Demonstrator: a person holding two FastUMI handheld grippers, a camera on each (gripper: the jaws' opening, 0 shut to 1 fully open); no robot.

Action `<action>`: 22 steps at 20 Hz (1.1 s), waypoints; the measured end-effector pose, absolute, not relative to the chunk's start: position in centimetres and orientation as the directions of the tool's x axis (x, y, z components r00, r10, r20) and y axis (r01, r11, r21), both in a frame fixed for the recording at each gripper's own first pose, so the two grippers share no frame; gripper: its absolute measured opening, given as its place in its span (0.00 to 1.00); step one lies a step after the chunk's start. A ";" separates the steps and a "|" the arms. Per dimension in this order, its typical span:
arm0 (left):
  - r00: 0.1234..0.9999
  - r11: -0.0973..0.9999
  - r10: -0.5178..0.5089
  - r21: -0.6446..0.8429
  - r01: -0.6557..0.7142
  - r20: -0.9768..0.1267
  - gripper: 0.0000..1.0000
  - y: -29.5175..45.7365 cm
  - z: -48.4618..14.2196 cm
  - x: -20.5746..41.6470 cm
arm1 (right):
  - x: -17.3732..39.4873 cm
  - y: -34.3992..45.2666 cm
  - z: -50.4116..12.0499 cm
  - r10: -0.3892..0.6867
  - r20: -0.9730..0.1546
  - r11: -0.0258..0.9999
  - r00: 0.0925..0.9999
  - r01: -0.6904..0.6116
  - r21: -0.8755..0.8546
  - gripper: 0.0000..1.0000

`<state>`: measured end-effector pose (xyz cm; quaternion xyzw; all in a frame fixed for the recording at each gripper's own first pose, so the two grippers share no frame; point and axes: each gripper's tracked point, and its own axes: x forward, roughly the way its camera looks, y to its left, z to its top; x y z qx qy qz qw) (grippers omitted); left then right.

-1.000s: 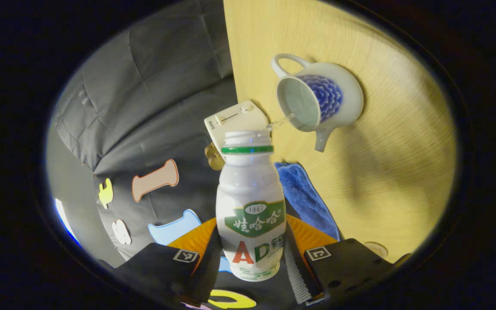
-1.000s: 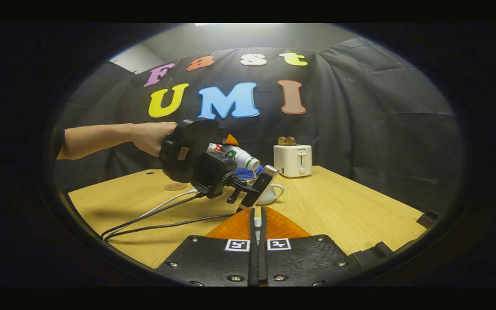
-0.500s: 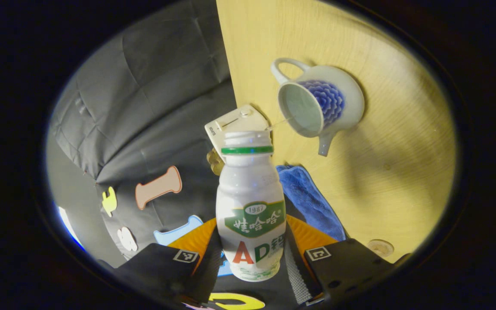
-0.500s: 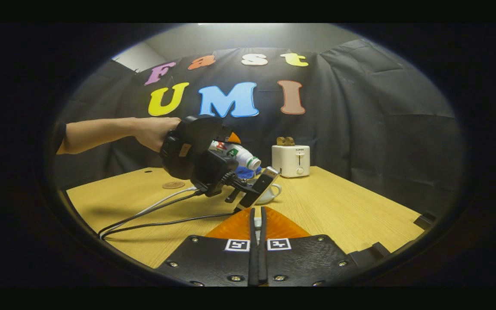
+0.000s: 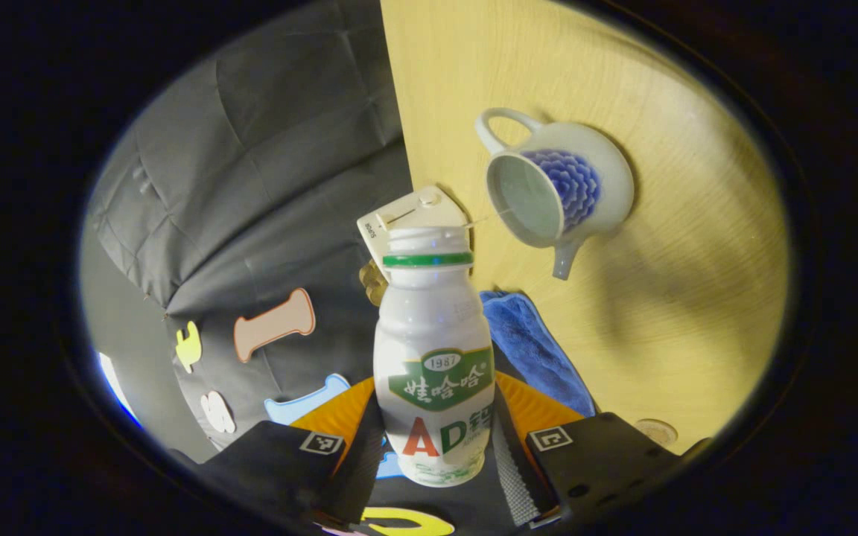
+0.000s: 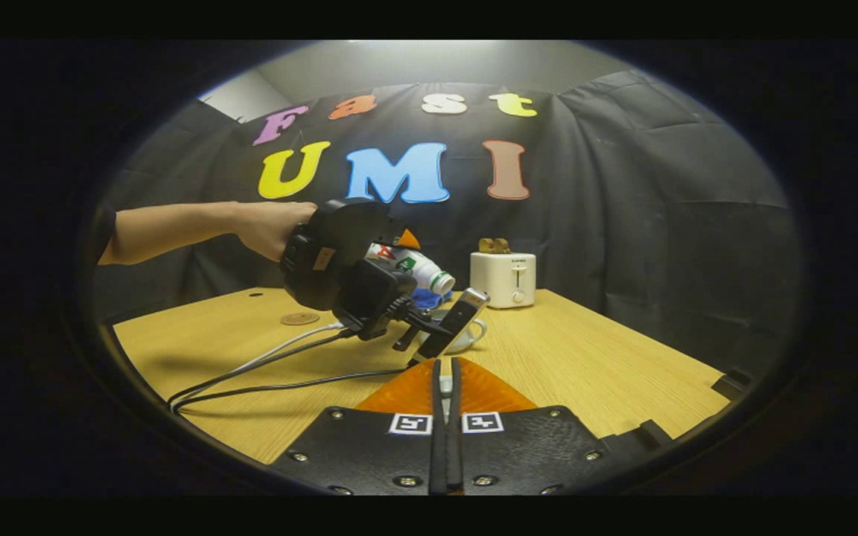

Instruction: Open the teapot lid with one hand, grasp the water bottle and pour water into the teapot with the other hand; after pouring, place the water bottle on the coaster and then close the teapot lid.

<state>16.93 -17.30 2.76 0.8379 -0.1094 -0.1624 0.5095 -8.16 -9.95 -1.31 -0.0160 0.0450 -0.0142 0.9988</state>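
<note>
A pale wooden surface (image 6: 570,357) is set against a wall of black cloth. At the far left of the right gripper view a round coaster (image 6: 300,318) is seen lying flat on the surface, well apart from the other things. Further right, a hand (image 6: 269,227) is seen holding the left gripper (image 5: 436,454), and cables are trailed from it across the surface. In the left gripper view its fingers (image 5: 507,461) are closed on both sides of the white water bottle (image 5: 435,357), which is gripped low on its body. The bottle is tipped, its open mouth turned toward the teapot (image 5: 559,190), and a thin thread of water is seen between the two. The teapot is stood uncovered on the surface, its opening bare. A blue cloth (image 5: 533,350) is laid near it, and a white toaster (image 6: 505,278) is stood at the back by the wall. The right gripper (image 6: 445,424) is held low in front, its fingers pressed together; a small white thing shows just past their tips, and whether it is held cannot be told.
</note>
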 end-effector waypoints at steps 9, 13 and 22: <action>0.898 -0.303 -0.380 0.947 0.107 -0.223 0.75 -16.7 1.5 17.7 | -8.0 -10.2 -1.3 -0.043 -0.093 0.997 0.995 0.037 -0.061 0.01; 0.878 -0.131 -0.414 0.970 0.204 -0.241 0.83 -16.9 0.2 17.9 | -7.9 -10.5 0.2 -0.041 -0.069 0.998 0.997 0.038 -0.049 0.01; 0.862 0.272 -0.465 0.894 0.356 -0.202 0.78 -17.4 -2.8 18.6 | -7.0 -11.0 3.1 -0.040 -0.017 0.999 0.999 0.040 -0.035 0.00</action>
